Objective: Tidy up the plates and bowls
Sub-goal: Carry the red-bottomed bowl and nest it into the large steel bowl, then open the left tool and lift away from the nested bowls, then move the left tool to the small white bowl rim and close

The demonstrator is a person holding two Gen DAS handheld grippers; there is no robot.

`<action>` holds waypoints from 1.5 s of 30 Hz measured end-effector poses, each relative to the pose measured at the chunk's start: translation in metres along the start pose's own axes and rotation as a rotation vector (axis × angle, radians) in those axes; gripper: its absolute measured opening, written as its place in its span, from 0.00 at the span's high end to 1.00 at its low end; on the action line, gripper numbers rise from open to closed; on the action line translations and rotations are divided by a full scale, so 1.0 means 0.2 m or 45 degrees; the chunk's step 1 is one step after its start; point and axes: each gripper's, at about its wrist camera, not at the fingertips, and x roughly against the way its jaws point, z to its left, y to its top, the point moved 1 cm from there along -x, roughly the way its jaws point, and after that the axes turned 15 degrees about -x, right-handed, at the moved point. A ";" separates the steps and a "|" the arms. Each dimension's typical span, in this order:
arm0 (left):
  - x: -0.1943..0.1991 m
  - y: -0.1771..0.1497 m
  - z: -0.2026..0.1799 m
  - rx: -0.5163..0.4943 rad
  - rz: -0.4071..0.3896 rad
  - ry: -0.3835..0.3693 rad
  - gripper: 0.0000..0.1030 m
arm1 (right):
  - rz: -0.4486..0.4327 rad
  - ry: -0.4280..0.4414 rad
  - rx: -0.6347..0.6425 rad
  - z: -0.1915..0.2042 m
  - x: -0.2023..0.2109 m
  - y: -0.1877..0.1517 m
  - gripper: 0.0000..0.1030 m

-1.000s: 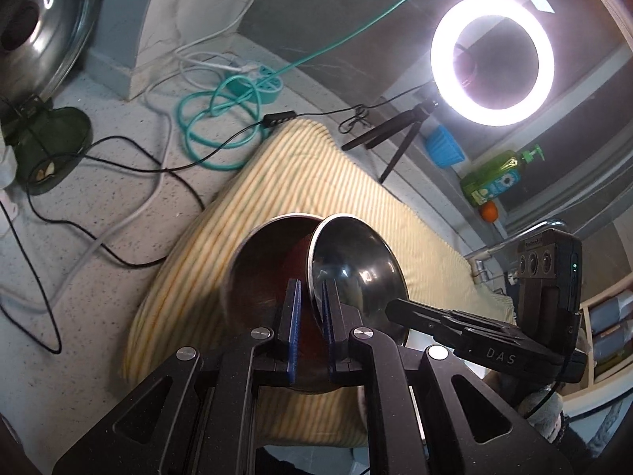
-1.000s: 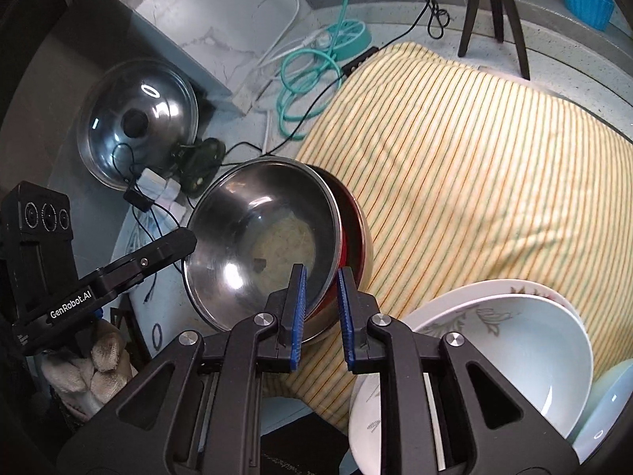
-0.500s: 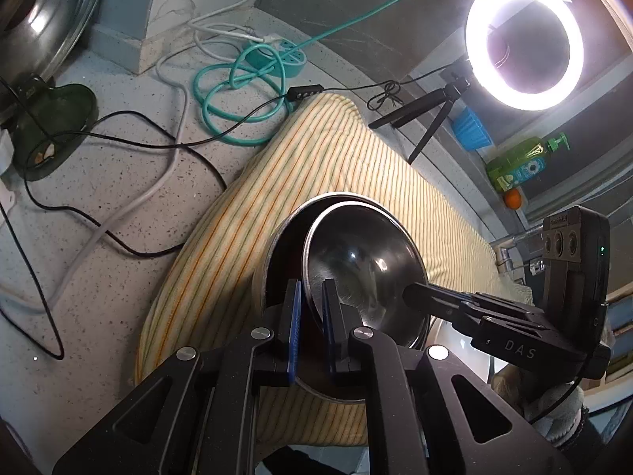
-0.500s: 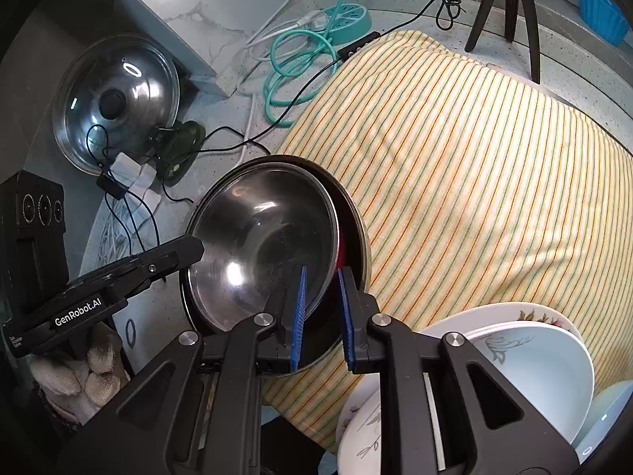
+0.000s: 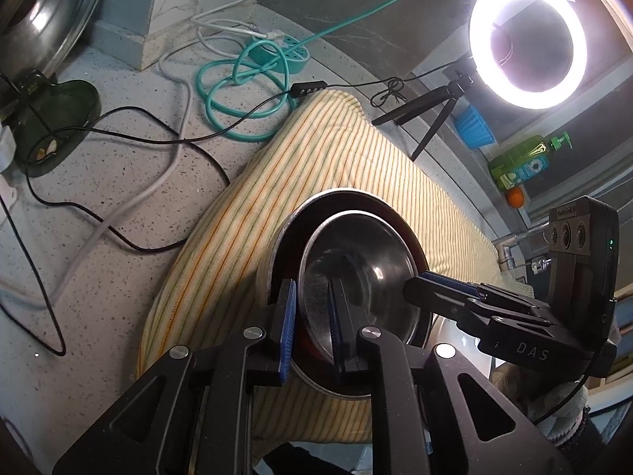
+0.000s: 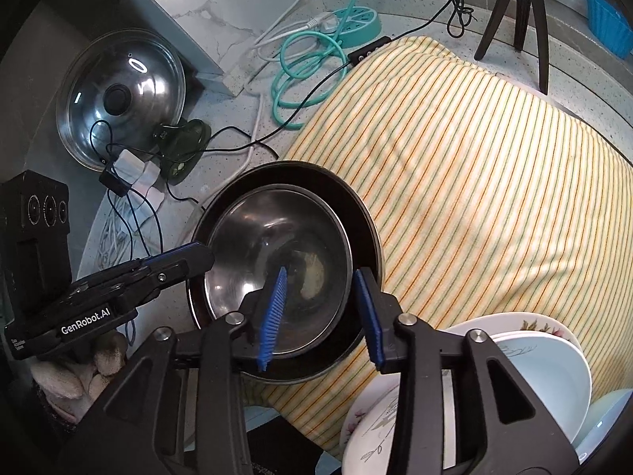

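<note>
A small steel bowl [image 5: 364,261] [image 6: 269,245] lies nested inside a larger bowl [image 5: 340,194] [image 6: 352,206] with a dark inside, on a yellow striped cloth [image 5: 296,158] [image 6: 474,178]. My left gripper [image 5: 310,328] [image 6: 198,255] straddles the small bowl's near rim. Its jaws are opening and a gap shows beside the rim. My right gripper [image 6: 320,314] [image 5: 415,287] stands over the opposite rim. Its jaws are opening too, and its pads are clear of the bowl wall between them. White plates and bowls [image 6: 534,364] are stacked at the lower right.
A steel pot lid [image 6: 118,95] leans at the back left, beside a dark green dish [image 5: 51,118]. Teal and black cables [image 6: 300,71] lie on the speckled counter. A lit ring light [image 5: 526,39] on a tripod, a blue cup [image 5: 472,126] and a green soap bottle [image 5: 522,158] stand behind the cloth.
The small steel bowl, tilted on edge before, has come down flat inside the larger bowl. Both grippers' jaws have widened, the right one more.
</note>
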 end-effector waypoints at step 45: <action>-0.40 -0.09 -1.29 -0.659 0.218 -0.421 0.70 | -0.535 -0.201 -0.725 -1.38 1.08 -0.65 0.32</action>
